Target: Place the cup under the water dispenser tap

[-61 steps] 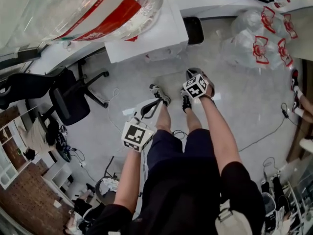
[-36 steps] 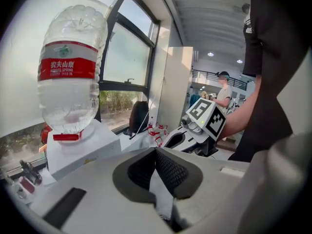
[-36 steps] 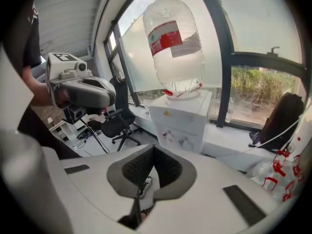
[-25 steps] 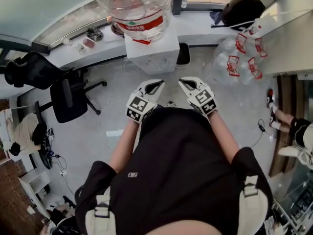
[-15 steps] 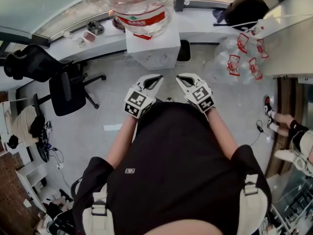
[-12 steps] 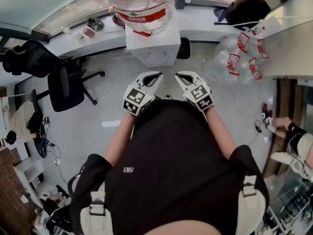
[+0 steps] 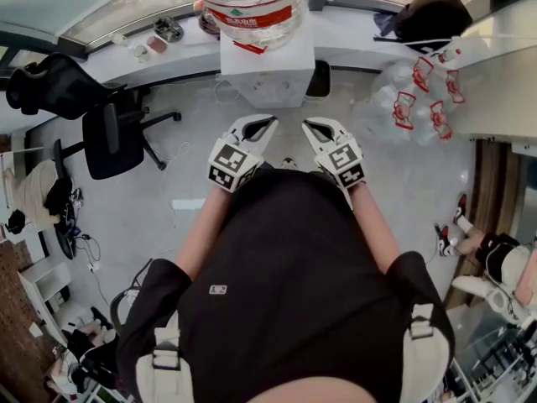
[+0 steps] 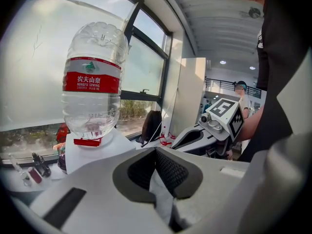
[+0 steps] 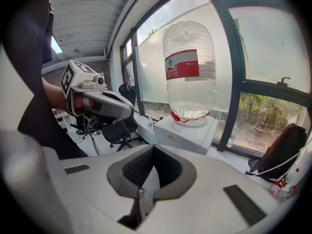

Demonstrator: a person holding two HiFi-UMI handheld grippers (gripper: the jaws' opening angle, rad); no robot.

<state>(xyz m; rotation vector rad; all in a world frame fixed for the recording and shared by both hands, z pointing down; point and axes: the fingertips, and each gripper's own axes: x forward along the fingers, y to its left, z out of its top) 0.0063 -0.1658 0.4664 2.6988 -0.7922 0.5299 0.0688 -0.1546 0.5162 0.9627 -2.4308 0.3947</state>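
Observation:
The white water dispenser (image 7: 267,67) stands against the window wall with a large clear bottle with a red label (image 7: 256,2) upside down on top. It also shows in the left gripper view (image 8: 92,152) and the right gripper view (image 9: 185,130). I see no cup that I can pick out, and the tap is hidden. My left gripper (image 7: 270,122) and right gripper (image 7: 307,123) are held side by side in front of the person's torso, pointing toward the dispenser. Both have their jaws shut with nothing between them (image 8: 156,151) (image 9: 154,147).
A black office chair (image 7: 113,137) stands at the left. Several empty bottles with red labels (image 7: 419,91) lie on the floor at the right, and a black bag (image 7: 432,15) rests on the sill. Small items (image 7: 164,30) sit on the sill at the left. Another person's legs (image 7: 491,254) are at the far right.
Earlier both grippers hung low by the person's feet; they have come up in front of the torso, facing the dispenser. Over the last second they hold still while the view drifts a little.

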